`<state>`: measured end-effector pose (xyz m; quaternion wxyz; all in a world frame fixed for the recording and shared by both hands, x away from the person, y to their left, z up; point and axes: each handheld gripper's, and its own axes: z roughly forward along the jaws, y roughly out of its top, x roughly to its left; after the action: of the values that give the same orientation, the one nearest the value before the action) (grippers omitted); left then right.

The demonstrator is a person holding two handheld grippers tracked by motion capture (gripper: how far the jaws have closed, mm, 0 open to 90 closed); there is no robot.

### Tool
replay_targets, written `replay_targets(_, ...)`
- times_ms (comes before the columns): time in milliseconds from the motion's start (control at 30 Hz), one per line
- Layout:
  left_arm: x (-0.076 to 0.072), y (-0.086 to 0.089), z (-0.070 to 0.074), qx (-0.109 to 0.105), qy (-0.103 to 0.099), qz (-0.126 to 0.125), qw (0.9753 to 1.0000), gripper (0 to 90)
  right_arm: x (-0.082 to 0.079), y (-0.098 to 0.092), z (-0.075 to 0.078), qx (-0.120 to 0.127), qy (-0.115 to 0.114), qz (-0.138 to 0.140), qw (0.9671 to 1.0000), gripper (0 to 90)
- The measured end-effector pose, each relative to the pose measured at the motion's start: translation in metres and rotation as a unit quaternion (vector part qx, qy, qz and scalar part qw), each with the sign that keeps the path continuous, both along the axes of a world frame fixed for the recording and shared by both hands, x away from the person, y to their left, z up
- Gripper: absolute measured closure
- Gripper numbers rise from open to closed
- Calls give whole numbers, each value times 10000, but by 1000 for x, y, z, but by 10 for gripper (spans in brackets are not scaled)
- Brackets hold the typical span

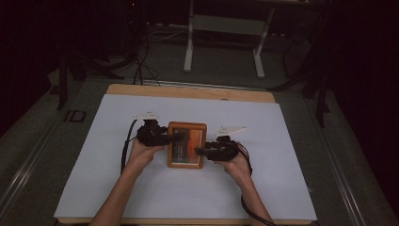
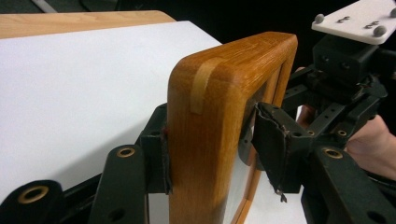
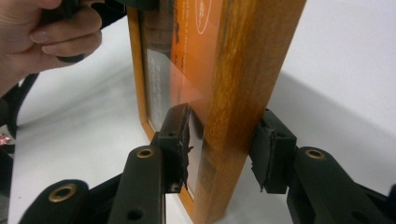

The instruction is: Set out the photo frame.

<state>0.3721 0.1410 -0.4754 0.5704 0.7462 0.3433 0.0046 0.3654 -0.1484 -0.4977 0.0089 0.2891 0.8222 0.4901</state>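
Two hand-held grippers grasp a wooden picture frame (image 1: 187, 144) at the middle of the white-covered counter (image 1: 141, 188): the left hand-held gripper (image 1: 175, 136) clamps its left edge, the right hand-held gripper (image 1: 200, 151) its right edge.

Your frame (image 1: 187, 144) is a wooden picture frame, honey-orange with rounded corners, sitting mid-table on the white sheet (image 1: 141, 188), long sides running near to far. You have it clamped on both long sides, the left gripper (image 1: 175, 137) on its left rail toward the far end, the right gripper (image 1: 201, 151) on its right rail nearer you. Behind the glass is an orange and dark printed insert; it seems lifted off the sheet, though that's hard to confirm.
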Motion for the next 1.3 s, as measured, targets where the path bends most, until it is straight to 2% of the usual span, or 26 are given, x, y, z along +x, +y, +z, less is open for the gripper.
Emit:
replay_targets(233,5,1,-3,-26,193,178,9997,498,5,2,0,-29,71,19,10000,602)
replay_targets(333,5,1,-3,-25,180,156,9997,487,4,3,1,-58,34,3,10000,606)
replay_targets(700,0,-2,1,197,108,174,9996,494,2,1,-1,-114,-67,43,9999,594)
replay_targets(867,0,-2,1,204,125,187,9995,468,1,2,0,-156,-98,4,9998,584)
replay_targets(1000,-1,-1,0,282,124,175,9994,384,1,1,0,-210,-66,7,9998,500)
replay_targets(1167,-6,5,1,249,83,236,9994,321,-4,-7,2,-201,-136,-61,9997,408)
replay_targets(1300,-14,17,1,255,42,427,9988,301,-9,-18,8,-276,-249,-173,9992,373)
